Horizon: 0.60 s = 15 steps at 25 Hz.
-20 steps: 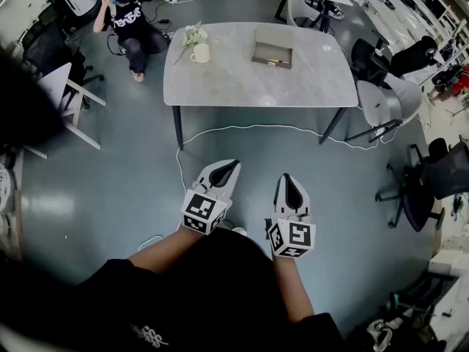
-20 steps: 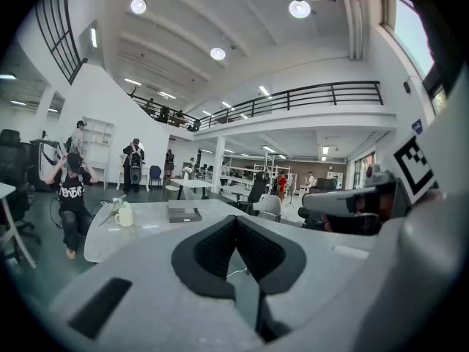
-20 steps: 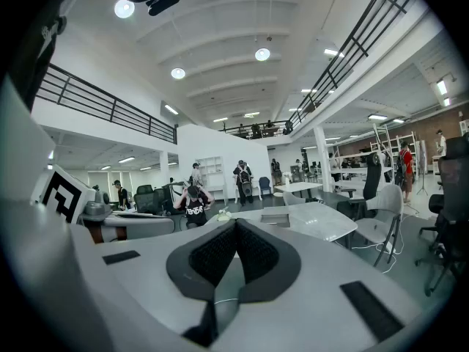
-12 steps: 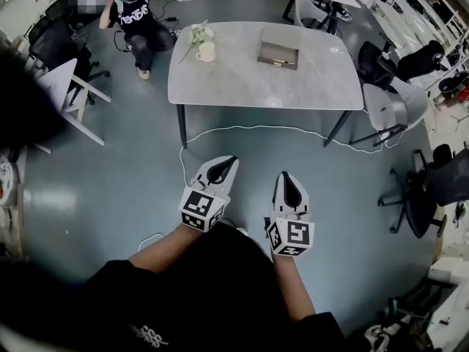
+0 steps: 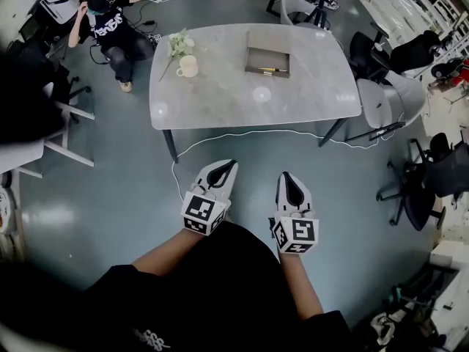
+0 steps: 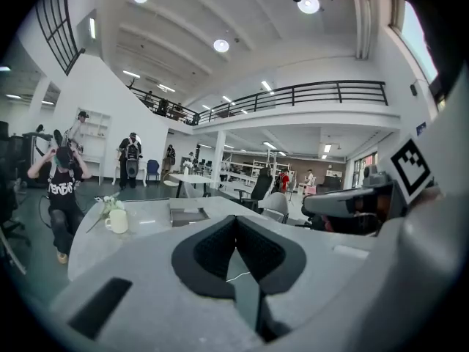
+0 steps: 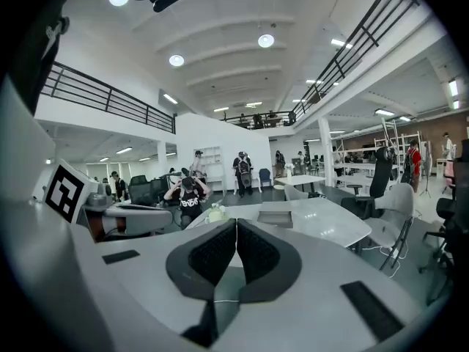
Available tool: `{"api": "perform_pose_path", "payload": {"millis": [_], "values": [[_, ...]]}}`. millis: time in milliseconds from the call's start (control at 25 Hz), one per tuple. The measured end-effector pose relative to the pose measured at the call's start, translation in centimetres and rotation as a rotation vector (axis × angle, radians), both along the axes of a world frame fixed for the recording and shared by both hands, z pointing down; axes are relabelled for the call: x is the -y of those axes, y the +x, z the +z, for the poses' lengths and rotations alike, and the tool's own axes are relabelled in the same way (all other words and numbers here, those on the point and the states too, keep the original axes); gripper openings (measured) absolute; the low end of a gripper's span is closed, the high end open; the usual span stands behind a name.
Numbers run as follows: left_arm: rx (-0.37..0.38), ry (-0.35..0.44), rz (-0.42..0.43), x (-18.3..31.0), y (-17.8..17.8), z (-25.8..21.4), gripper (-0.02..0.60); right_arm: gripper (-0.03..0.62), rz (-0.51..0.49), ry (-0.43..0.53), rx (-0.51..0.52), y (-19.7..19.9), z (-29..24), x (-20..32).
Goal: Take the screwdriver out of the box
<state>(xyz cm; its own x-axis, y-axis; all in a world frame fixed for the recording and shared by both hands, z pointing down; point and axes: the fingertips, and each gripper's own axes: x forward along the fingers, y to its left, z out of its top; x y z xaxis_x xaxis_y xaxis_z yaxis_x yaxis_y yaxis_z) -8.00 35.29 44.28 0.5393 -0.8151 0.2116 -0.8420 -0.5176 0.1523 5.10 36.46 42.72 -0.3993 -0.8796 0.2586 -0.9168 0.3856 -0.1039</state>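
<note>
An open grey-brown box (image 5: 267, 59) lies on the far half of the grey table (image 5: 308, 86). Inside it shows a thin screwdriver (image 5: 269, 70) with a yellow part. The box also appears in the left gripper view (image 6: 186, 215) and the right gripper view (image 7: 276, 216). My left gripper (image 5: 233, 164) and right gripper (image 5: 286, 176) hang side by side over the floor, well short of the table. Both are shut with nothing between their pads.
A cream mug (image 5: 187, 66) and a bunch of white flowers (image 5: 177, 45) stand on the table's left part. A white cable (image 5: 242, 130) runs across the floor before the table. Office chairs (image 5: 381, 97) stand at the right. A person (image 5: 110, 28) crouches at the far left.
The table and box have shifted a little in the head view as the camera turned. Both grippers keep the same place and stay shut.
</note>
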Motion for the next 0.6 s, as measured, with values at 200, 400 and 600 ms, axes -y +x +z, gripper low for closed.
{"api": "perform_pose_path", "payload": {"millis": [200, 400, 600], "values": [[-0.009, -0.004, 0.045, 9.1, -0.9, 1.0, 0.017, 0.012, 0.082, -0.014, -0.054, 0.4, 0.4, 8.8], [-0.012, 0.024, 0.012, 17.1, -4.6, -0.2, 0.017, 0.012, 0.094, -0.038, -0.057, -1.6, -0.1, 15.1], [-0.012, 0.027, 0.030, 23.3, -6.6, -0.5, 0.017, 0.012, 0.181, 0.017, -0.091, -1.7, -1.4, 21.3]]}}
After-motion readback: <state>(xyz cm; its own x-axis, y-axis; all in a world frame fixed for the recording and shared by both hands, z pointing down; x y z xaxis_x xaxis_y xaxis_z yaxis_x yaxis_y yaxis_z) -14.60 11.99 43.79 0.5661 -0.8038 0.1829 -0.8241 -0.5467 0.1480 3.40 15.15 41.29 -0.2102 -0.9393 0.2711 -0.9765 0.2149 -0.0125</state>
